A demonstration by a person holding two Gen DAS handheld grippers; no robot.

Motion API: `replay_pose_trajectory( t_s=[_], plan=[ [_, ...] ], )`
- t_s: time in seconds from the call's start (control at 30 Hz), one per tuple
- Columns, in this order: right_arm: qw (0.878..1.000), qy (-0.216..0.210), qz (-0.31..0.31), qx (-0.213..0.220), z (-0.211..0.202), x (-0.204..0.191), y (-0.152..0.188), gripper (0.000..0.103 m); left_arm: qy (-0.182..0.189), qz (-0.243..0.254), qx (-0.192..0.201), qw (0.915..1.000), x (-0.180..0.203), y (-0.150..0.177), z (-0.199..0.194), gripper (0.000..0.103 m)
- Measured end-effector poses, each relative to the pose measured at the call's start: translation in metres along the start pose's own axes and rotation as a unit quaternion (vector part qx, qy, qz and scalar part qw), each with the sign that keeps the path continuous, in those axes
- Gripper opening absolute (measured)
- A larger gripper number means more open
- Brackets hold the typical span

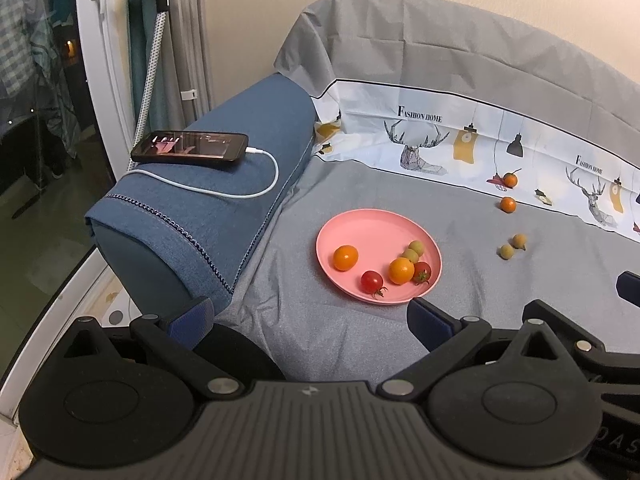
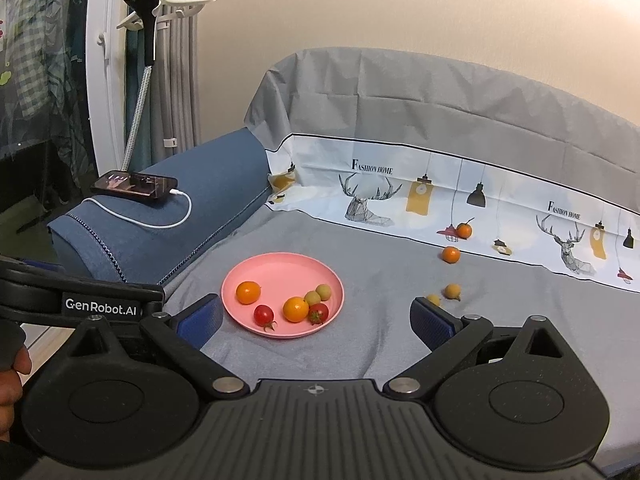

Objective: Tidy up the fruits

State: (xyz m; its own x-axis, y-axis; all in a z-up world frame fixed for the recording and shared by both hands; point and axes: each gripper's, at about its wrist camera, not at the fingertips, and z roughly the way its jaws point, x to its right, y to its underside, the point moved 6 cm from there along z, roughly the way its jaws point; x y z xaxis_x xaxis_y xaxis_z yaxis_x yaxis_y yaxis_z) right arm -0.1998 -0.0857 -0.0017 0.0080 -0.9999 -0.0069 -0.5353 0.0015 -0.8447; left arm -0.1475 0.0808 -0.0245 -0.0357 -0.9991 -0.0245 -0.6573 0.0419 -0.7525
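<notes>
Fruits lie partly on the pink plate point(image 2: 240, 272) at the middle of the grey sofa cover point(image 2: 360, 240); two oranges point(image 2: 451, 255) and two small greenish fruits point(image 2: 452, 291) sit loose toward 2 o'clock, round, with no clear long axis. Left tongs point(image 1: 310, 314) and right tongs point(image 2: 316, 318) hover level, both spread and empty.

A round pink plate point(image 1: 352, 226) lies flat on the grey cloth. It holds six fruits:
- one orange fruit point(image 1: 345, 257) alone on the left side;
- a second orange fruit point(image 1: 401, 270) near the front right;
- a red tomato point(image 1: 372, 281) with its stem, at the front rim;
- a second red tomato point(image 1: 422, 272), touching the second orange fruit;
- two small green fruits point(image 1: 413, 251), side by side, behind them.

Off the plate, to the right, lie two small green-yellow fruits point(image 2: 452, 291) close together. Farther back lie two small oranges point(image 2: 451, 255), one nearer the printed cloth border than the other.
</notes>
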Motion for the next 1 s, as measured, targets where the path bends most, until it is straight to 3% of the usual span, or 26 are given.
replay_pose_trajectory(
  t_s=[1.0],
  plan=[
    [1.000, -0.008, 0.009, -0.023, 0.015, 0.002, 0.006, 0.100, 0.002, -0.003, -0.017, 0.9998, 0.000, 0.004, 0.011, 0.103]
  ],
)
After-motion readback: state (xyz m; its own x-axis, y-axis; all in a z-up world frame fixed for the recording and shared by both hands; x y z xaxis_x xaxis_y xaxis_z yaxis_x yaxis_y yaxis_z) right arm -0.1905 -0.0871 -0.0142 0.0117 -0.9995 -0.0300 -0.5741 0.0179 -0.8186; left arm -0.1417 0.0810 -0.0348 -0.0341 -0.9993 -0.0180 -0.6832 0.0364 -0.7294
